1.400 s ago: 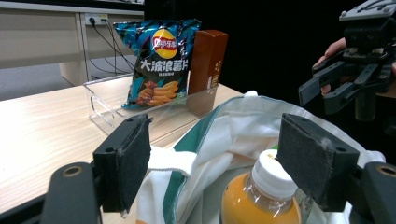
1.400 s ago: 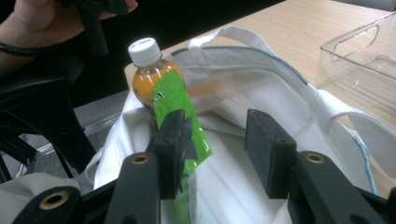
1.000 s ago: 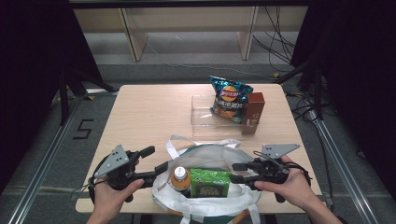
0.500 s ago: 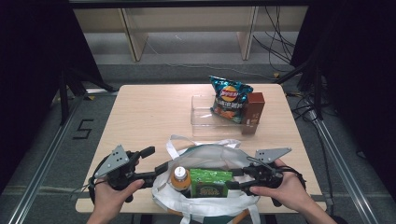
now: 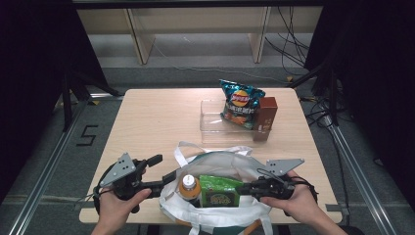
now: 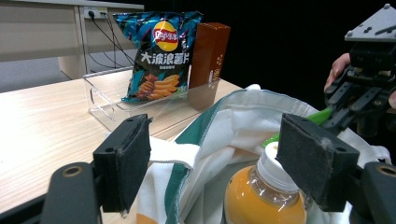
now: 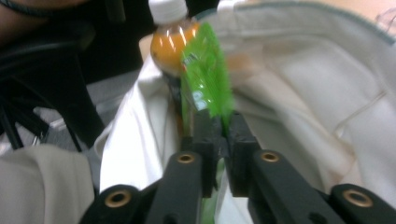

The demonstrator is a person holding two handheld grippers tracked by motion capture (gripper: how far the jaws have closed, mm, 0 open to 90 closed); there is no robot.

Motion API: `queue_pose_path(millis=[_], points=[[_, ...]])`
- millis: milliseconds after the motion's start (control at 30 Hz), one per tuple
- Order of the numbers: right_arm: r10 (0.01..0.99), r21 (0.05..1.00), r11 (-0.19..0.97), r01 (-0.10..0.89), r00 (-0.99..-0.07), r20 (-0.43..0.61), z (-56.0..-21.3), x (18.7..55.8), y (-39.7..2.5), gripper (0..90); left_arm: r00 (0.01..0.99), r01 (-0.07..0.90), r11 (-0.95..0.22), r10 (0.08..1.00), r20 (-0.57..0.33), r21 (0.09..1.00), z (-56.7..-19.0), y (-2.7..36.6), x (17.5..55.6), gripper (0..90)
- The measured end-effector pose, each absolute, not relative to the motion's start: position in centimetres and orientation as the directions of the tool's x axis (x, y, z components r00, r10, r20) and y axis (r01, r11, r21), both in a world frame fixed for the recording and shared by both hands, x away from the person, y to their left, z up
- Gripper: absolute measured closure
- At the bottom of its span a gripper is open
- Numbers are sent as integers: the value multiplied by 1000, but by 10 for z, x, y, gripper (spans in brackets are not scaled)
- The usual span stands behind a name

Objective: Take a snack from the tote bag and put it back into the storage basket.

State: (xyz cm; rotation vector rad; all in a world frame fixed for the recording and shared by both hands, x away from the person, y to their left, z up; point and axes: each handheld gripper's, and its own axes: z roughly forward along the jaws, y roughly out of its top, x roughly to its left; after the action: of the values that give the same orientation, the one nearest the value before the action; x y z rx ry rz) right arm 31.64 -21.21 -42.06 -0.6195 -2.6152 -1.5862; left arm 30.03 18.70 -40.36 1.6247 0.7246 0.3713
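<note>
A white tote bag (image 5: 230, 164) with green trim stands open at the table's front edge. Inside it are an orange juice bottle (image 5: 188, 185) with a white cap and a green snack packet (image 5: 220, 192). My right gripper (image 5: 243, 188) reaches in from the right and is shut on the green packet (image 7: 208, 74); the right gripper view shows the jaws pinching its lower edge (image 7: 223, 133). My left gripper (image 5: 164, 170) sits at the bag's left rim, open. In the left gripper view its jaws (image 6: 215, 163) straddle the bag's rim (image 6: 229, 116), with the bottle (image 6: 266, 200) close to the right jaw.
At the back right, a clear plastic tray (image 5: 213, 122) holds a blue chips bag (image 5: 240, 103) and a brown box (image 5: 265, 117). Bare wooden tabletop (image 5: 151, 122) spreads across the left and middle. The bag's handles (image 5: 183, 149) lie loose toward the table's middle.
My right gripper has shifted slightly toward the front edge and lower, keeping the green packet in the bag. The left gripper has stayed where it was.
</note>
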Motion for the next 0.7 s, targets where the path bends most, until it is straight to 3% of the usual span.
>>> queue_pose_path(millis=[267, 567, 700], points=[[291, 896, 344, 280, -939, 182, -408, 318, -220, 900, 750, 245, -37, 640, -165, 969, -403, 188, 300, 252], [329, 924, 269, 273, -927, 178, -394, 318, -229, 900, 755, 235, -31, 635, -162, 972, -403, 187, 301, 252], [333, 943, 250, 220, -934, 129, -388, 320, -231, 900, 752, 244, -37, 638, -165, 969, -403, 187, 300, 252]])
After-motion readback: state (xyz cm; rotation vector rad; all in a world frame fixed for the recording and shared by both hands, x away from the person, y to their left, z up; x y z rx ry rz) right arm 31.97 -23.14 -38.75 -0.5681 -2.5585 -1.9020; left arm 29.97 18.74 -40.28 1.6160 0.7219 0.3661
